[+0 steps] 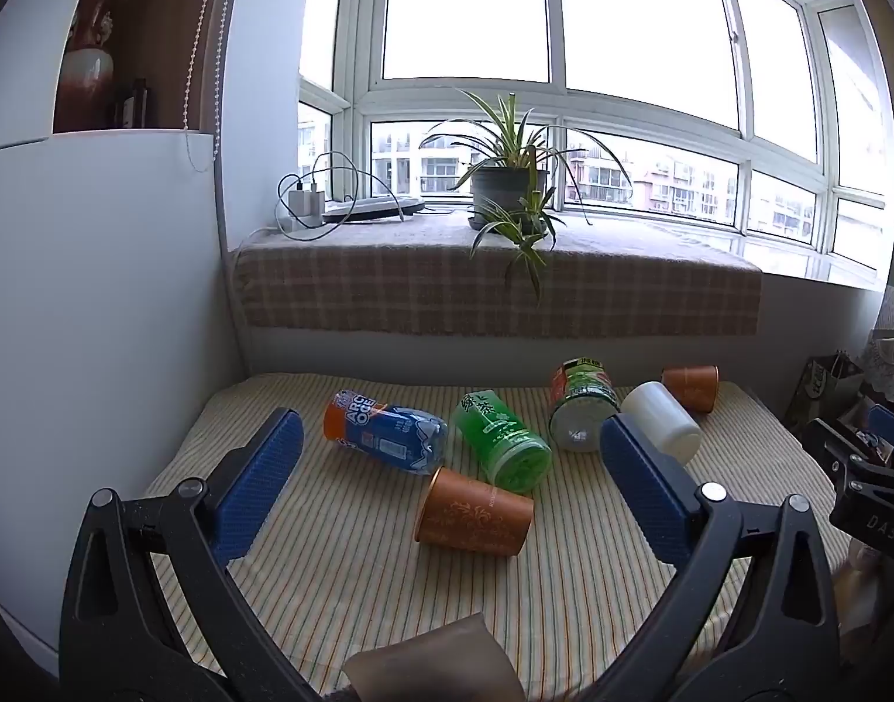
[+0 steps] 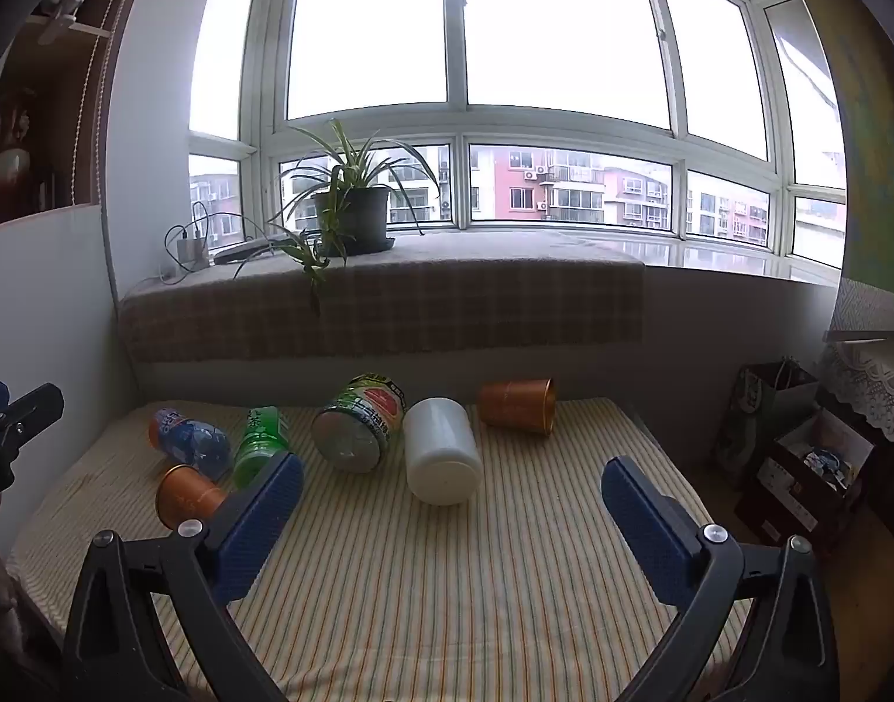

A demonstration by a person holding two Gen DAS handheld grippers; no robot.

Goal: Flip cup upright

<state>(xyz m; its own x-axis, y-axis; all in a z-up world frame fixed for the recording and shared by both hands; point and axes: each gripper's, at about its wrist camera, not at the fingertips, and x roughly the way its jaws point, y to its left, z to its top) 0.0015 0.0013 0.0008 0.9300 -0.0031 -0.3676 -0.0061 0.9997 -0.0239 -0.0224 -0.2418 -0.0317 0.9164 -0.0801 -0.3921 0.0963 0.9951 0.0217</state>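
Observation:
Two copper cups lie on their sides on the striped tablecloth. The near cup (image 1: 475,512) lies between my left gripper's fingers, a little ahead of them; it also shows in the right wrist view (image 2: 186,494), partly behind the left finger. The far cup (image 1: 691,387) lies at the back right and shows in the right wrist view (image 2: 518,406). My left gripper (image 1: 450,447) is open and empty above the table. My right gripper (image 2: 451,485) is open and empty, with a white jar (image 2: 441,450) just ahead of it.
Several other things lie on their sides: a blue bottle (image 1: 385,430), a green bottle (image 1: 502,439), a green-and-red can (image 1: 581,403) and the white jar (image 1: 660,421). A potted plant (image 1: 508,187) stands on the sill behind. Bags and boxes (image 2: 798,456) stand right of the table.

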